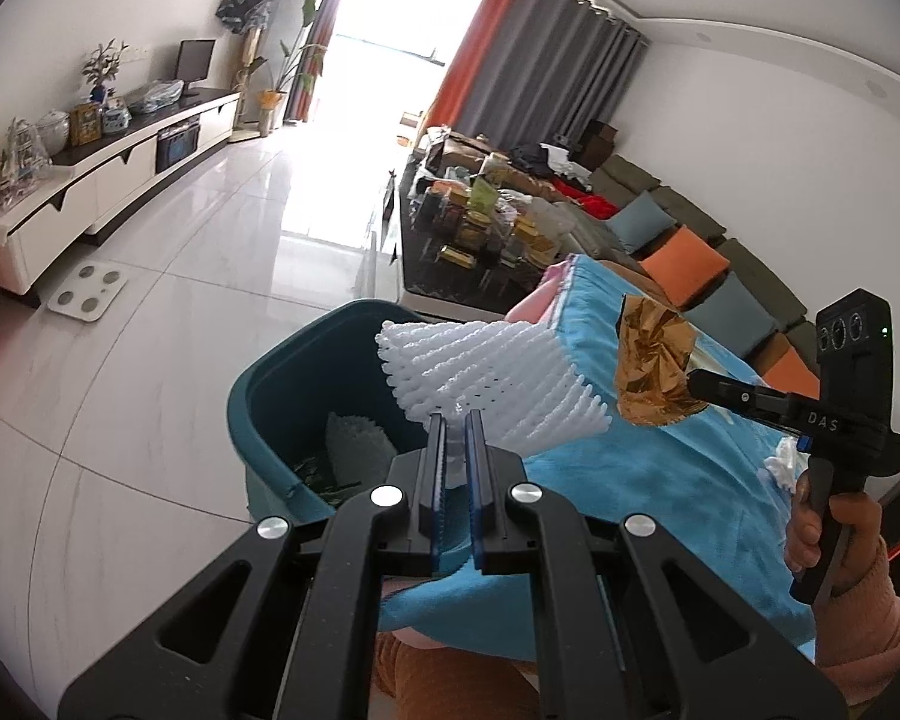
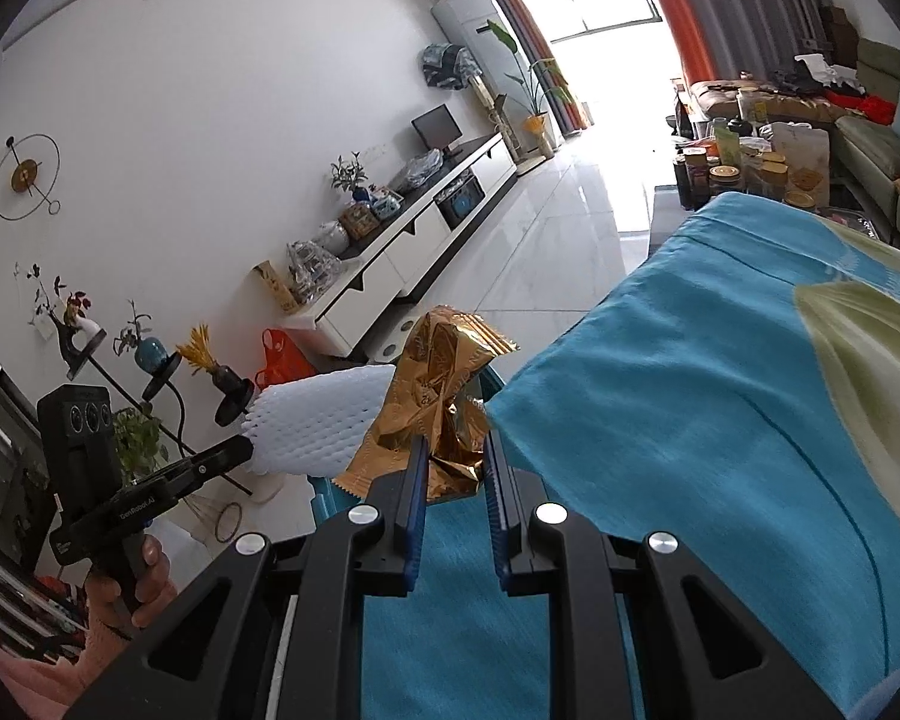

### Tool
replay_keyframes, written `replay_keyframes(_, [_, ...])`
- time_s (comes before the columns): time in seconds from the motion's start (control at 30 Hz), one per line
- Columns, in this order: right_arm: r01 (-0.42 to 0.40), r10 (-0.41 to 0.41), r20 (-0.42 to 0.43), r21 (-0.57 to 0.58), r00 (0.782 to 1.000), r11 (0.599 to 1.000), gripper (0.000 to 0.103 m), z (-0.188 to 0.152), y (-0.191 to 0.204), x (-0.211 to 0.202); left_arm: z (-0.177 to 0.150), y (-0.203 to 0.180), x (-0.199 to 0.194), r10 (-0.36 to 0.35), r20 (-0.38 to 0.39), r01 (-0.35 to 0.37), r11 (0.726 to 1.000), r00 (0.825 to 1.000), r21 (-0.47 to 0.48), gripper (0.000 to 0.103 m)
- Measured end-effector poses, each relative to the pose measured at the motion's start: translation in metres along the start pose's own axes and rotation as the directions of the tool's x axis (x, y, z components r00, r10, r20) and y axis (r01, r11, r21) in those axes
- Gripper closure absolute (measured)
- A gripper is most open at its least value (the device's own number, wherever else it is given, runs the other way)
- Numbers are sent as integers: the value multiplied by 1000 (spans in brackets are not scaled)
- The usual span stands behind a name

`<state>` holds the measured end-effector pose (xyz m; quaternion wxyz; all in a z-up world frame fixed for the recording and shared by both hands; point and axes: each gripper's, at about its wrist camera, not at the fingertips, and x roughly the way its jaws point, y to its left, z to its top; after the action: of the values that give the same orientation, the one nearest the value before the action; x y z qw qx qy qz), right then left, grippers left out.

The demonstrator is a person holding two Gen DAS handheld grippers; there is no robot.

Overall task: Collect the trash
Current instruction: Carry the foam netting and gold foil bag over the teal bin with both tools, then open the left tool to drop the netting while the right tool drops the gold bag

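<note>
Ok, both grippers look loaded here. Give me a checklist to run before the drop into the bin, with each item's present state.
1. Left gripper shut on the white foam net: ok.
2. Right gripper shut on the gold foil wrapper: ok.
3. Foam net over the teal trash bin: partly; its far end overhangs the opening, while the gripped end is near the rim.
4. Wrapper over the bin: not ok; in the left wrist view it hangs over the blue cloth.
5. Bin has room: ok; only some trash shows at the bottom.
6. Wrapper clear of the foam net: cannot tell; they overlap in the right wrist view.
</note>
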<state>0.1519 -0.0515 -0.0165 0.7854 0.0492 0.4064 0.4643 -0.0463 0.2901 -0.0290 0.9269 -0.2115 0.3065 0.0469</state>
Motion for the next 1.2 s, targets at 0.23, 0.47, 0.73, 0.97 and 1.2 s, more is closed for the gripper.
replay_keyframes(0.23, [16, -16, -30, -20, 999, 1000, 86, 5, 6, 18, 1, 13, 5, 36, -10, -37, 999, 999, -21, 96])
replay_keyframes(0.47, [45, -48, -59, -46, 997, 998, 86, 8, 13, 38, -2, 13, 7, 76, -15, -76, 997, 997, -23, 96])
replay_keyframes(0.73, [65, -73, -87, -82, 994, 994, 86, 12, 23, 59, -5, 21, 11, 108, -28, -109, 993, 994, -37, 96])
replay_keyframes(0.97, [86, -99, -121, -106, 988, 991, 86, 14, 31, 81, -6, 22, 16, 129, -42, -130, 991, 991, -33, 96])
replay_keyframes(1.2, [91, -109, -158, -120, 981, 989, 86, 17, 39, 103, -6, 13, 26, 141, -56, -142, 989, 988, -31, 96])
